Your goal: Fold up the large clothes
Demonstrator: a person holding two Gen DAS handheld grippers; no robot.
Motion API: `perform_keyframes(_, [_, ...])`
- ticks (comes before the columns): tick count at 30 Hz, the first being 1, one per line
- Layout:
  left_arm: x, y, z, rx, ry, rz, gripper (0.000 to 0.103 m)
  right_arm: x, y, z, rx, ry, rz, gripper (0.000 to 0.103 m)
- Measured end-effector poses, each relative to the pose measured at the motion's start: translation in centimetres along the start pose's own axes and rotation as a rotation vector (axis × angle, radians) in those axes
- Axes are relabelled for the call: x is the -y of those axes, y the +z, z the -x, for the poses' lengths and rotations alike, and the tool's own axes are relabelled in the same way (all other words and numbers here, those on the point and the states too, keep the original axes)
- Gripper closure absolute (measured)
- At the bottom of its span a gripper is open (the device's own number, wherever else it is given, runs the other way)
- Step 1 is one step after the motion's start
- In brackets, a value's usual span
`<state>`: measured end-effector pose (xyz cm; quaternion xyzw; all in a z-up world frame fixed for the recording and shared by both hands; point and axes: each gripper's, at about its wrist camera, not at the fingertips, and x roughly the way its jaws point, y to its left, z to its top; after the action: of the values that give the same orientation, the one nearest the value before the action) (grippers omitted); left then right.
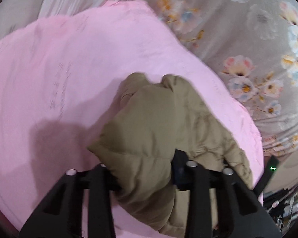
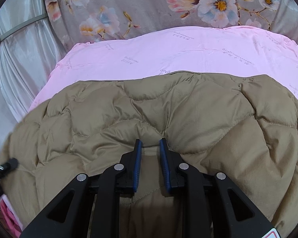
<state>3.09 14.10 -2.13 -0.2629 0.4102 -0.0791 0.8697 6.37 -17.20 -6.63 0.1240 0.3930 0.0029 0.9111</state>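
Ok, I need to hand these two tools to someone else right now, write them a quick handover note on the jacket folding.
Left tool: shut on a bunched part of the tan quilted jacket, lifted above the pink sheet.
Right tool: fingers slightly apart on either side of a ridge of the jacket; whether it is pinching the fabric, I cannot tell.
Where things are: the jacket's main body lies spread on the pink sheet, which covers the floral bedspread.
Done: a part is picked up, apparently to fold over.
Left: lay that part onto the body, fold the rest, smooth it flat.
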Motion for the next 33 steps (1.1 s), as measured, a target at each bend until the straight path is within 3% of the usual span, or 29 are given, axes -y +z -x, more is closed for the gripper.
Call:
perform_keyframes(3, [3.1, 0.9, 3.0, 0.047, -0.094, -0.083, 0.086, -0.7, 0.3, 0.0, -0.017, -0.032, -0.007, 0.083])
perform_keyframes(8, [10.1, 1.1, 6.6, 0.128, -0.193, -0.265, 0.089, -2.3, 0.8, -0.3, -0.051, -0.02, -0.031, 0.082])
perform_keyframes(12, [14.1, 0.9, 6.5, 0.145, -0.187, -0.36, 0.089, -3.7, 1.7, 0.7, -0.116, -0.046, 0.028, 0.083])
perform_keyframes(16, [15.1, 1.4, 6.7, 0.147, -0.185, -0.388, 0.089, -0.8, 0.4, 6.9, -0.173, 0.148, -0.045, 0.084])
perform_keyframes(19, [15.4, 1.5, 6.8, 0.145, -0.179, -0.398, 0.089, -0.1, -2.4, 9.0, -0.268, 0.201, -0.019, 0.086])
perform_keyframes(21, [15.9, 1.2, 6.8, 0.145, -0.178, -0.405, 0.089, -0.7, -4.2, 8.7, -0.331, 0.258, -0.005, 0.091])
perform_keyframes(24, [17.5, 0.0, 6.8, 0.116, -0.199, -0.443, 0.089, -1.8, -5.7, 7.1, -0.349, 0.284, 0.007, 0.094])
perform_keyframes(29, [22.1, -3.7, 6.3, 0.07, -0.238, -0.576, 0.089, -0.6, -6.3, 3.8, -0.362, 0.49, -0.139, 0.097])
perform_keyframes(33, [25.6, -6.7, 4.7, 0.006, -0.273, -0.662, 0.09, 2.2, -6.6, 5.7, -0.338, 0.529, -0.208, 0.098])
